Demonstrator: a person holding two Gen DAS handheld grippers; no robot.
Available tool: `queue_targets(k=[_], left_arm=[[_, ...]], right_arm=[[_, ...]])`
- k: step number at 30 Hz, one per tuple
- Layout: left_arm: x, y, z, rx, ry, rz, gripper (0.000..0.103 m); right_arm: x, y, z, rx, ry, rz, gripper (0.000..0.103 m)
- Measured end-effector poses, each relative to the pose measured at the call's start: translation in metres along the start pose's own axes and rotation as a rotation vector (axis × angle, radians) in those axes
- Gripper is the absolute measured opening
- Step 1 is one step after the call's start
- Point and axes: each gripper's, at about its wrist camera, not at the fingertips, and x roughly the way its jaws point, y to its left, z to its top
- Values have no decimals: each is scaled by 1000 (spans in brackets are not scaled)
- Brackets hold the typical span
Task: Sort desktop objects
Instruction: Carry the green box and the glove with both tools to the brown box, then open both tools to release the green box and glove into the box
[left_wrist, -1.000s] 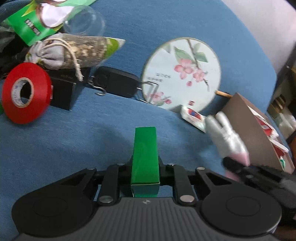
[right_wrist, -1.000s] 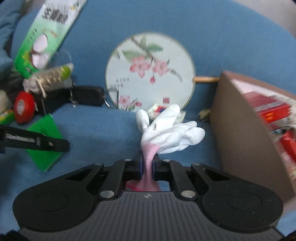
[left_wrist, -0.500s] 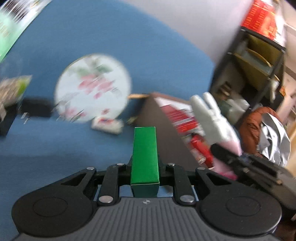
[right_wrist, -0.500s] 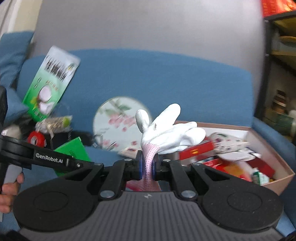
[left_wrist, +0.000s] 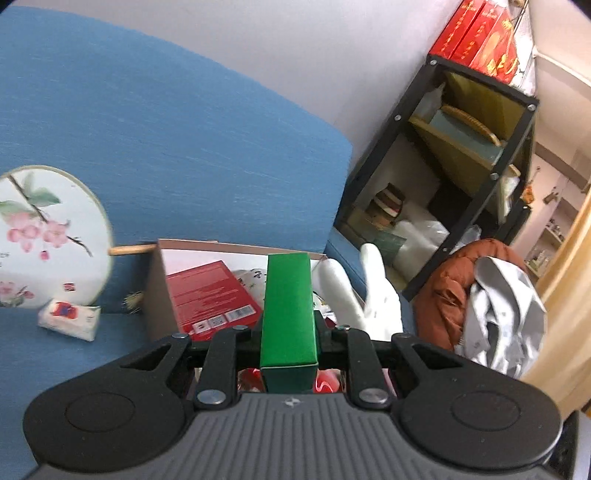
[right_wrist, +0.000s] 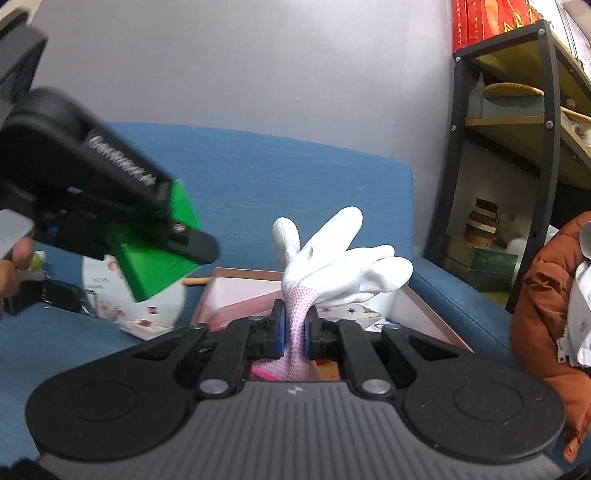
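Observation:
My left gripper (left_wrist: 289, 334) is shut on a green box (left_wrist: 289, 310) and holds it above the open cardboard box (left_wrist: 159, 291) on the blue sofa. It also shows in the right wrist view (right_wrist: 184, 236), gripping the green box (right_wrist: 155, 266). My right gripper (right_wrist: 293, 328) is shut on the pink cuff of a white glove (right_wrist: 340, 266), held over the cardboard box (right_wrist: 436, 317). The glove also shows in the left wrist view (left_wrist: 376, 295).
The cardboard box holds a red packet (left_wrist: 210, 291) and other items. A round floral fan (left_wrist: 40, 236) and a tissue pack (left_wrist: 70, 319) lie on the sofa at left. A black shelf (left_wrist: 461, 177) and an orange jacket (left_wrist: 465, 291) stand at right.
Both grippers have swung right and risen, from over the sofa clutter to above the cardboard box. Each keeps its hold on its object.

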Motion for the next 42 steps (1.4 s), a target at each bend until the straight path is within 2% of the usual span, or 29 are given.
queue_targets(k=[4, 6, 9, 14, 15, 17, 18, 19, 21, 23, 24, 25, 26, 34, 38, 42], left_arm=[[32, 0, -9, -2, 68, 39, 21], [45, 2, -16, 6, 89, 77, 21], [59, 7, -24, 17, 138, 91, 21], [70, 11, -35, 45, 175, 88, 21], [70, 12, -36, 39, 172, 81, 24], [67, 13, -37, 40, 165, 71, 44], [63, 13, -38, 41, 154, 71, 63], [59, 12, -37, 44, 136, 73, 78], [48, 10, -36, 58, 84, 69, 90], [39, 7, -35, 77, 57, 73, 97], [36, 6, -34, 85, 52, 82, 100], [34, 5, -34, 91, 52, 93, 101], [31, 3, -34, 98, 54, 104, 101], [16, -9, -42, 190, 79, 207, 102], [3, -12, -46, 206, 86, 240, 102], [-16, -13, -52, 216, 68, 277, 102]], right_arm=[[26, -8, -15, 26, 31, 42, 7], [45, -9, -26, 58, 94, 86, 7], [71, -6, -41, 73, 212, 129, 8], [74, -9, -45, 66, 223, 176, 9], [73, -10, -46, 65, 223, 176, 10], [72, -14, -45, 71, 221, 171, 15], [69, -12, -45, 71, 218, 162, 25], [68, -11, -45, 71, 212, 153, 42], [61, -9, -44, 63, 184, 126, 53], [55, -5, -43, 40, 167, 113, 63], [53, -3, -42, 33, 160, 110, 76], [50, -1, -41, 24, 142, 91, 89], [46, 1, -40, 19, 126, 85, 92], [26, 11, -34, 4, 122, 68, 95], [14, 15, -33, -6, 140, 37, 101], [-3, 22, -34, -5, 155, 27, 101]])
